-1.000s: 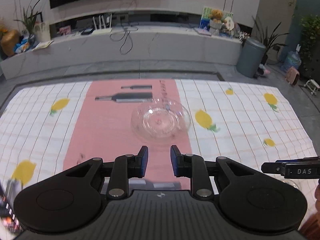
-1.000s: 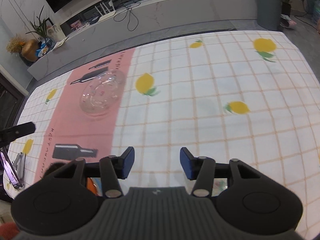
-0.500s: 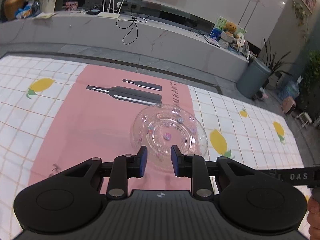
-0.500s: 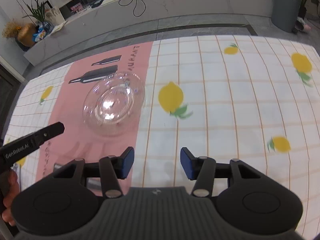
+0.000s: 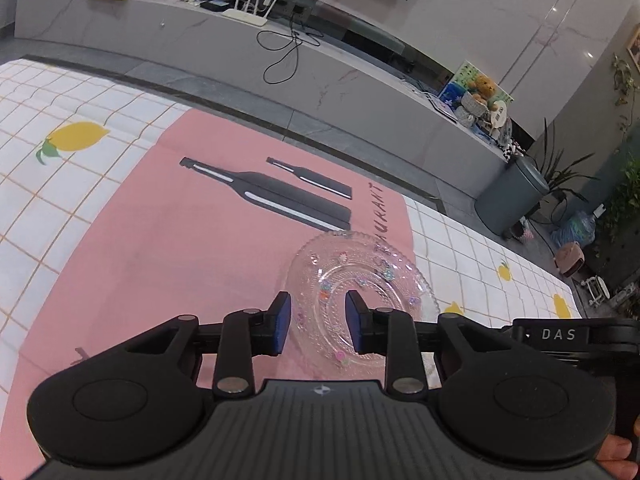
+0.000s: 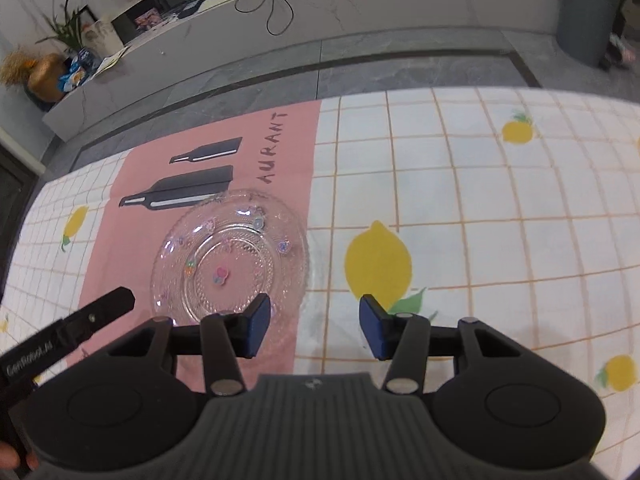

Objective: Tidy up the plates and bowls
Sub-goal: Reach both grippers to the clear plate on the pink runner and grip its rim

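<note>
Straddling the near rim of the glass plate (image 5: 362, 300) at lower centre of its view, the left gripper (image 5: 316, 322) is nearer, jaws opening with nothing pressed. The right gripper (image 6: 310, 326) hangs open, the plate up-left of it.

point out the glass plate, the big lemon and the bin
glass plate (image 6: 230, 258), right wrist view, on its flat centre
big lemon (image 6: 378, 264), right wrist view, on the yellow body
bin (image 5: 510, 198), left wrist view, on its side wall
</note>
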`<state>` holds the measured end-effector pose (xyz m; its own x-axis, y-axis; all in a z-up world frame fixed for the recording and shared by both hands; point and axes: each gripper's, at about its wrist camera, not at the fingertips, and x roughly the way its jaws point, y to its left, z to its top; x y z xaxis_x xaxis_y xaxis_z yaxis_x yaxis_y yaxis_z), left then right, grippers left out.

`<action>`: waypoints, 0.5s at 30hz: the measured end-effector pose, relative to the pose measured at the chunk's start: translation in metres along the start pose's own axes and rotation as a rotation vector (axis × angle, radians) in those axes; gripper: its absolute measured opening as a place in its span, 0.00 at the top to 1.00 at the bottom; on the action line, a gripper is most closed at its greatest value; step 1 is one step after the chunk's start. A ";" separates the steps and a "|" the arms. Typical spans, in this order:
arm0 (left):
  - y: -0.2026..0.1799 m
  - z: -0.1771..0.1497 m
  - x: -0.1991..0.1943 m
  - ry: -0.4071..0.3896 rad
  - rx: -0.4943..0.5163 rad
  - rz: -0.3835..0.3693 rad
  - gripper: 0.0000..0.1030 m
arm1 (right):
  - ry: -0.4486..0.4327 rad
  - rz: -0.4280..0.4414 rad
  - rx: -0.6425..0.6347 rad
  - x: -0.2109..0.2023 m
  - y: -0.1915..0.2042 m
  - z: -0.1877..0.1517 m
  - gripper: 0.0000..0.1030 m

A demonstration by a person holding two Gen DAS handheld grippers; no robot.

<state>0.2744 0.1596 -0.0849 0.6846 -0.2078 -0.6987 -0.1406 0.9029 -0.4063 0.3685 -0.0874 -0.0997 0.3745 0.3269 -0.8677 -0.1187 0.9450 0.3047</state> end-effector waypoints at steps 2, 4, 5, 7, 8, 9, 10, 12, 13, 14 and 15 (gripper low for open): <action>0.006 0.001 0.004 0.010 -0.041 0.002 0.68 | 0.004 0.003 0.018 0.006 -0.002 0.001 0.52; 0.010 0.001 0.007 0.007 -0.065 -0.002 0.68 | 0.009 0.003 0.022 0.013 -0.002 0.001 0.52; 0.010 0.001 0.007 0.005 -0.065 -0.001 0.68 | 0.012 0.002 0.022 0.016 -0.001 0.001 0.52; 0.009 0.000 0.010 0.004 -0.056 0.016 0.68 | 0.015 0.008 0.028 0.022 -0.001 0.001 0.52; 0.008 -0.001 0.012 0.006 -0.053 0.023 0.68 | 0.016 0.011 0.034 0.025 -0.001 0.001 0.52; 0.008 -0.002 0.015 0.012 -0.054 0.029 0.68 | 0.017 0.014 0.041 0.027 -0.002 0.001 0.53; 0.008 -0.003 0.018 0.019 -0.057 0.035 0.68 | 0.016 0.017 0.049 0.029 -0.002 0.001 0.54; 0.009 -0.005 0.024 0.032 -0.066 0.046 0.68 | -0.002 0.017 0.056 0.031 -0.003 0.001 0.57; 0.008 -0.007 0.026 0.036 -0.065 0.045 0.72 | -0.008 0.018 0.061 0.031 -0.003 0.001 0.60; 0.008 -0.008 0.029 0.043 -0.063 0.046 0.74 | -0.009 0.022 0.067 0.032 -0.004 0.001 0.65; 0.007 -0.009 0.031 0.053 -0.060 0.047 0.78 | -0.009 0.029 0.074 0.033 -0.004 0.001 0.69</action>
<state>0.2886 0.1561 -0.1149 0.6379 -0.1867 -0.7471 -0.2154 0.8882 -0.4059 0.3823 -0.0809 -0.1288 0.3802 0.3534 -0.8548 -0.0610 0.9317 0.3580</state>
